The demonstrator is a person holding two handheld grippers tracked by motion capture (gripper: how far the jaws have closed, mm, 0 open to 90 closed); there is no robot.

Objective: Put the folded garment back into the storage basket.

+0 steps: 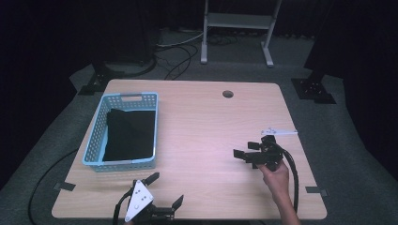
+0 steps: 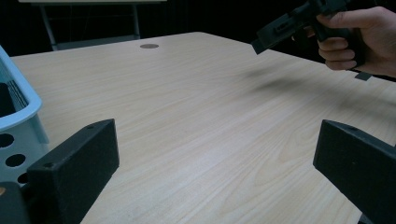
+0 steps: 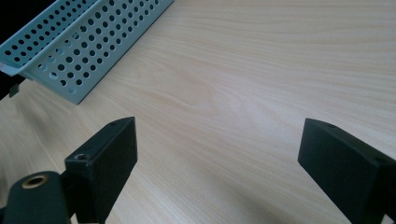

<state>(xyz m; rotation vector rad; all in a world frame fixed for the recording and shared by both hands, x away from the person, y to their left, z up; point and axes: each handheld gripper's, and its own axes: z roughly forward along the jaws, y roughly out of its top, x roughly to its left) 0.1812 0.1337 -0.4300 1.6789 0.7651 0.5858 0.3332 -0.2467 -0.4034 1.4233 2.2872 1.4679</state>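
the light blue perforated basket sits in the left half of the high view, near the table's left edge, with a black folded cloth lying inside it and covering most of its floor. the cloth lies flat below the rim (no part of it hangs over the wall, as far as the picture shows). in the left gripper view a corner of the basket stands at the left edge of the frame, just beside the left jaw; in the right gripper view its holed wall runs across the upper left of the frame, well apart from the jaws.

the left gripper is at the bottom of the high view, left of centre, just below the basket's near end, its grey three-cornered plate on top. its jaws stand wide apart with bare wood between them, holding nothing. the right gripper is in the lower right of the high view, held in a hand that comes up from the bottom edge, a black cable looping off to its right. its jaws also stand wide, holding nothing, and point left toward the basket. in the left gripper view this hand and its gripper appear in the upper right corner, raised above the table top.

the wooden table has a round hole near its far edge, and a small white tag lies near the right edge, just above the right gripper.
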